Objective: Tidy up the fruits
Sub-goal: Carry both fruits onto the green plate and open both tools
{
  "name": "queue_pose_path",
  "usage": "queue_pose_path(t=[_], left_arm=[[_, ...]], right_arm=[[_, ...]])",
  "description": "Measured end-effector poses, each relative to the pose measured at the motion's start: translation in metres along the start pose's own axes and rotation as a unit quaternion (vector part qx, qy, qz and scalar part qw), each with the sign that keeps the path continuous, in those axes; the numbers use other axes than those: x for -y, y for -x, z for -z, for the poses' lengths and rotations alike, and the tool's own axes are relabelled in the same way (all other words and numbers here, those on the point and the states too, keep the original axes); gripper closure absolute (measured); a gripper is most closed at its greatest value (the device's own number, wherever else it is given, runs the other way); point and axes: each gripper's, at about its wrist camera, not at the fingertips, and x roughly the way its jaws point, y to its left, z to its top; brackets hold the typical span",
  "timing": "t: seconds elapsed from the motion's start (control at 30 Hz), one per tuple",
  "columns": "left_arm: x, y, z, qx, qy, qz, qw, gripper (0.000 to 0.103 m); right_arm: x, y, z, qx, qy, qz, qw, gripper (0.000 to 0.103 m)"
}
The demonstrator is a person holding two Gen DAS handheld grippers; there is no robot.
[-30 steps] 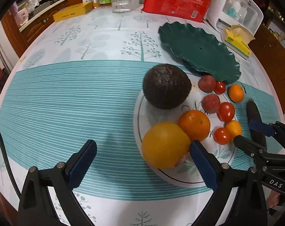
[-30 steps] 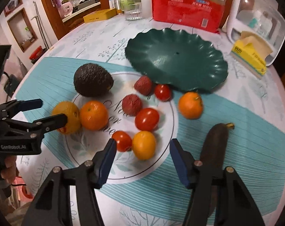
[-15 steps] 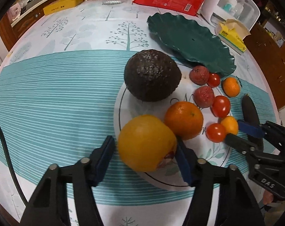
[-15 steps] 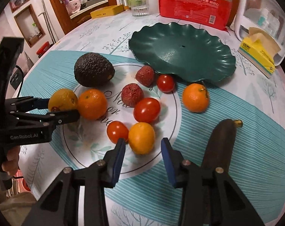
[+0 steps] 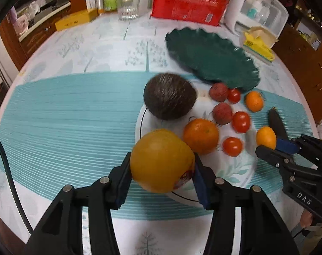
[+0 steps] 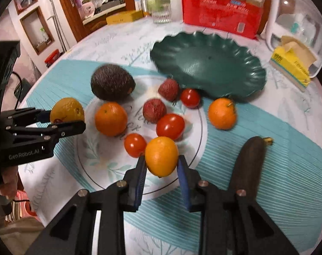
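Observation:
My left gripper (image 5: 162, 170) is shut on a large yellow-orange fruit (image 5: 162, 160) at the near left rim of the white plate (image 5: 237, 170); the fruit also shows in the right wrist view (image 6: 67, 110). My right gripper (image 6: 161, 165) is shut on a small yellow-orange fruit (image 6: 161, 156) at the plate's near rim; it also shows in the left wrist view (image 5: 265, 137). On the plate lie a dark avocado (image 6: 112, 82), an orange (image 6: 111, 118), two lychees (image 6: 154, 110) and three tomatoes (image 6: 170, 126). A dark green scalloped dish (image 6: 207, 63) stands behind, empty.
A small orange (image 6: 222, 113) lies on the cloth between plate and green dish. A blackened banana (image 6: 249, 163) lies right of the plate. At the table's back stand a red package (image 6: 221, 17), a glass (image 6: 161, 14), a yellow tissue box (image 6: 292, 68) and a white container (image 6: 297, 21).
Both grippers closed from open onto their fruits: the left on the large yellow-orange fruit, the right on the small one. Both views pulled back and up slightly.

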Motion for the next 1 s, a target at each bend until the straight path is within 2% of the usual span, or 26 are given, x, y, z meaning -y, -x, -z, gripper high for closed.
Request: queue_pose_path(t=[0.13,0.37,0.47,0.53,0.63,0.73,0.83,1.0], left_arm=[[0.012,0.034,-0.02,0.031,-0.027,0.004,0.9992,0.053],[0.04,0.085,-0.087,0.073,-0.06,0.022,0.9953,0.053],[0.052,0.089,-0.119,0.094,-0.072,0.002,0.9929,0.053],[0.056,0.079,-0.141,0.092,-0.068,0.001,0.9935,0.053],[0.059,0.045,-0.17,0.077,-0.055,0.003,0.9955,0.053],[0.06,-0.001,-0.19,0.057,-0.043,-0.006,0.9974,0.053],[0.064,-0.047,-0.199,0.028,-0.044,-0.013,0.9986,0.053],[0.07,-0.105,-0.197,-0.015,-0.059,-0.027,0.9978,0.053]], right_arm=[[0.001,0.038,-0.017,0.028,-0.011,0.012,0.999,0.074],[0.025,0.121,-0.078,0.101,-0.033,0.043,0.993,0.074],[0.036,0.149,-0.111,0.134,-0.037,0.067,0.988,0.074],[0.047,0.154,-0.132,0.141,-0.045,0.075,0.986,0.074],[0.064,0.129,-0.156,0.124,-0.058,0.083,0.987,0.074],[0.081,0.074,-0.164,0.082,-0.068,0.076,0.991,0.074],[0.094,0.014,-0.157,0.034,-0.084,0.065,0.994,0.074],[0.109,-0.059,-0.14,-0.03,-0.109,0.042,0.993,0.074]])
